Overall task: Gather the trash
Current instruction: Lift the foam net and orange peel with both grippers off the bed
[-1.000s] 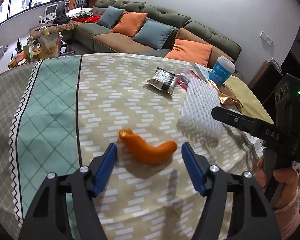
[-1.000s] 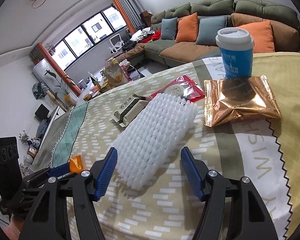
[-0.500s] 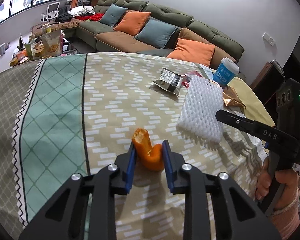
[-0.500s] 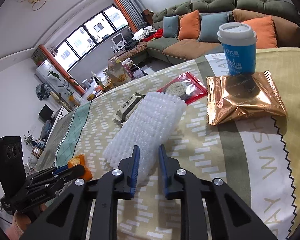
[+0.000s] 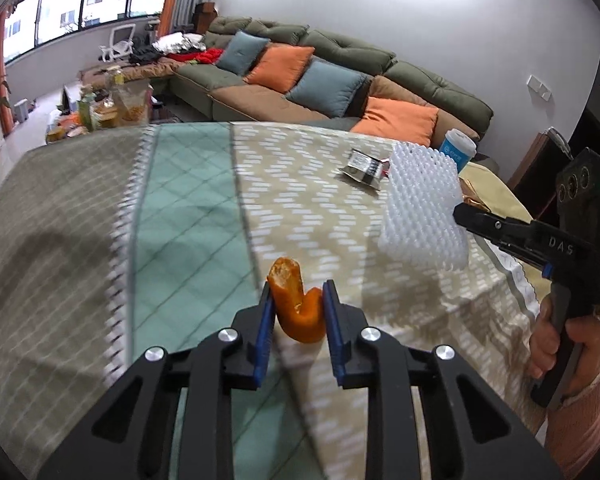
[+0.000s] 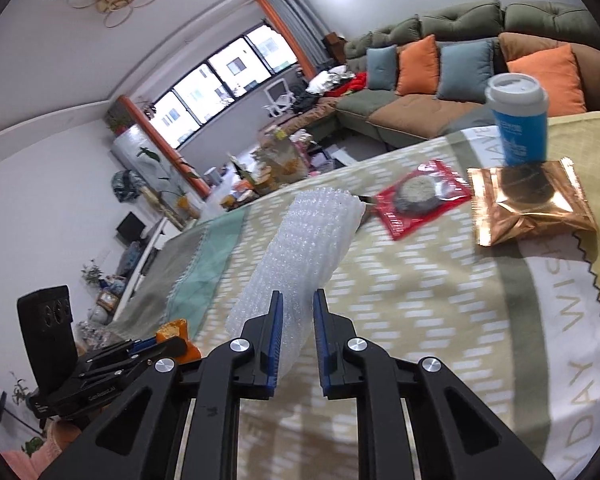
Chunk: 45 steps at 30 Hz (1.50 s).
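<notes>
An orange peel (image 5: 298, 306), curled into a hook, is pinched between the blue pads of my left gripper (image 5: 296, 300) and held just above the patterned tablecloth. In the right wrist view that peel (image 6: 176, 334) shows at the lower left in the left gripper (image 6: 160, 346). A white foam net sleeve (image 6: 300, 248) is squeezed at its near end by my right gripper (image 6: 296, 312) and lifted off the cloth. From the left wrist view the sleeve (image 5: 422, 208) hangs at the right gripper's fingers (image 5: 480, 220), held by a hand (image 5: 556, 336).
On the tablecloth (image 6: 420, 300) farther back lie a red packet (image 6: 420, 196), a copper foil bag (image 6: 528, 204), a blue paper cup (image 6: 518, 120) and a grey wrapper (image 5: 364, 168). A sofa with cushions (image 5: 324, 76) stands beyond the table's far edge.
Both grippers went from wide open to shut, the left on the orange peel and the right on the foam sleeve. Both items have since lifted off the cloth.
</notes>
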Tool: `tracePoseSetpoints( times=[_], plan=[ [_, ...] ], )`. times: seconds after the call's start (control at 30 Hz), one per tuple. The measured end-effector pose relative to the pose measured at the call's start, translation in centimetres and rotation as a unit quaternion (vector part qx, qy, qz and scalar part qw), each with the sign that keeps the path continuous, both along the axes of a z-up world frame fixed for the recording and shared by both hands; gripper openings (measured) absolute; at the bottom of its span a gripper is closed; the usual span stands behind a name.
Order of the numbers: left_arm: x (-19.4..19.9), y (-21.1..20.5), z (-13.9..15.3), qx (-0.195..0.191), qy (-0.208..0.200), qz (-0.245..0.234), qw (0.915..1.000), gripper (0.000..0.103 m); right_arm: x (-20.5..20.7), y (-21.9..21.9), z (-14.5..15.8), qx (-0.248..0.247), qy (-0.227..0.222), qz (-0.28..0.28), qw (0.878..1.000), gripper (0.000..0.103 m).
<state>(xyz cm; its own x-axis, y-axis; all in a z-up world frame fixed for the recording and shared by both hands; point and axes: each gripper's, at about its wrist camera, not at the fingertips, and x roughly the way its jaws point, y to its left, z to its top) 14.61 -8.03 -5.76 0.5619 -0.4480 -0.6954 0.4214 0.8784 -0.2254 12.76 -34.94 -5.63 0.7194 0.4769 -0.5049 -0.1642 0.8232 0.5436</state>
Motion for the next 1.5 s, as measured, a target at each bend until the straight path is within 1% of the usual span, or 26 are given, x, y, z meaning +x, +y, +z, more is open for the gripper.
tracePoseSetpoints(
  times=[0.2, 0.37, 0.43, 0.67, 0.8, 1.13, 1.5],
  plan=[
    [-2.7, 3.6, 1.0, 0.004, -0.021, 0.024, 0.9995, 0.025, -0.9, 3.1, 0.8, 0.013, -0.014, 0.041, 0.999, 0.015],
    [-4.9, 6.9, 1.3, 0.01, -0.029, 0.054, 0.9981, 0.025, -1.7, 6.3, 0.9, 0.021, -0.019, 0.08, 0.996, 0.015],
    [-5.6, 8.1, 1.4, 0.006, -0.029, 0.067, 0.9973, 0.025, -1.9, 7.5, 0.9, 0.027, -0.022, 0.091, 0.995, 0.015],
    [-8.1, 12.3, 1.8, 0.002, -0.035, 0.111, 0.9932, 0.025, -2.2, 11.4, 0.4, 0.04, -0.013, 0.133, 0.99, 0.015],
    [-9.1, 14.4, 2.2, 0.007, -0.04, 0.137, 0.9898, 0.025, -2.6, 14.0, 0.3, 0.041, -0.014, 0.156, 0.987, 0.015],
    [-11.0, 17.8, 2.5, 0.008, -0.049, 0.17, 0.9841, 0.025, -2.6, 18.2, 0.0, 0.046, -0.008, 0.199, 0.979, 0.015],
    [-12.2, 20.7, 2.7, 0.004, -0.05, 0.198, 0.9789, 0.025, -1.9, 20.9, -0.2, 0.048, -0.001, 0.231, 0.972, 0.015]
  ],
)
